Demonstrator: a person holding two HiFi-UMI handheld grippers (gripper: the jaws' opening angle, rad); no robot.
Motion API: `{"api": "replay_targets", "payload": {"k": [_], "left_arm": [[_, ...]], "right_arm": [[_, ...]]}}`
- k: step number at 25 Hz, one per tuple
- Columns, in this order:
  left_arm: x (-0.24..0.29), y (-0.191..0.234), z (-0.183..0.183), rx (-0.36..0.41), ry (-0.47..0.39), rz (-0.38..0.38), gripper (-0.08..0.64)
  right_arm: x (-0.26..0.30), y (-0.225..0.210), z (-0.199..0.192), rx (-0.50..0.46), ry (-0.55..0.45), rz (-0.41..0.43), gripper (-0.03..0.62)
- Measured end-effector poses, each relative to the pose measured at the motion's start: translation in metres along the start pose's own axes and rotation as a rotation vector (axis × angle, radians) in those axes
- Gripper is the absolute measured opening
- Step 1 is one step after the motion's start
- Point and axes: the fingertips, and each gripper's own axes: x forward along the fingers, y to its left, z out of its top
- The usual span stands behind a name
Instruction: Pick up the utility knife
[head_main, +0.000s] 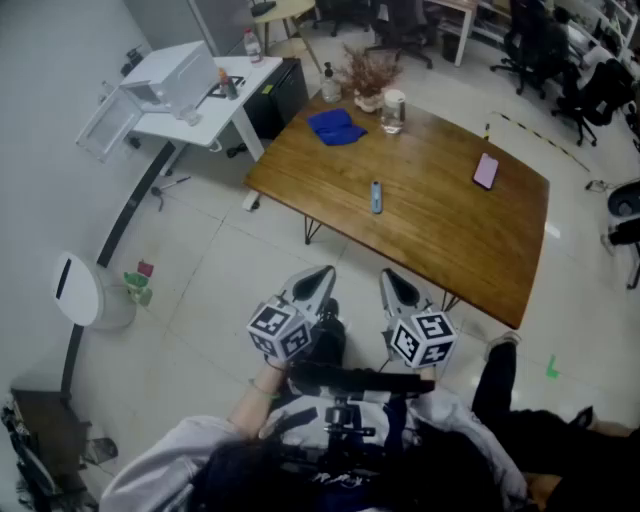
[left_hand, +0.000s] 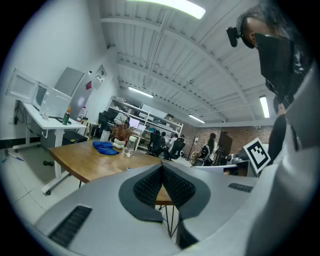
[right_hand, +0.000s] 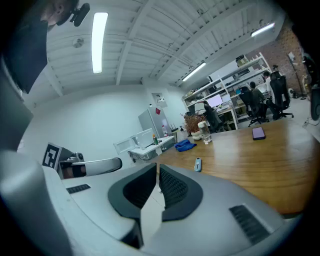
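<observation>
Utility knife (head_main: 376, 196) — on wooden table (head_main: 440, 230)

The brown wooden worktop (head_main: 440, 240) is bare from its near edge up to the small grey-blue utility knife (head_main: 376, 196), with open wood all round it. The crumpled blue cloth (head_main: 336, 127), clear glass jar (head_main: 392, 112) and dried brown plant (head_main: 368, 72) crowd the far corner. The pink phone (head_main: 485, 171) lies well apart to the right.

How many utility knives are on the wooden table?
1. The utility knife lies near the middle of the wooden table, apart from the blue cloth and the pink phone. No other shows.
</observation>
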Motion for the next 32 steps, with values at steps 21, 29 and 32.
{"api": "replay_targets", "payload": {"k": [21,29,32], "left_arm": [[0.164,0.182,0.044,-0.116,0.112,-0.163,0.006],[0.181,0.196,0.041,-0.196,0.115,-0.149,0.006],[0.185,0.204,0.046,-0.200,0.098,-0.110,0.006]], "right_arm": [[0.188,-0.105,0.023,0.091,0.147,-0.261,0.177],[0.235,-0.154,-0.013,0.018,0.345,-0.321,0.209],[0.257,-0.175,-0.028,-0.053,0.436,-0.347,0.221]]}}
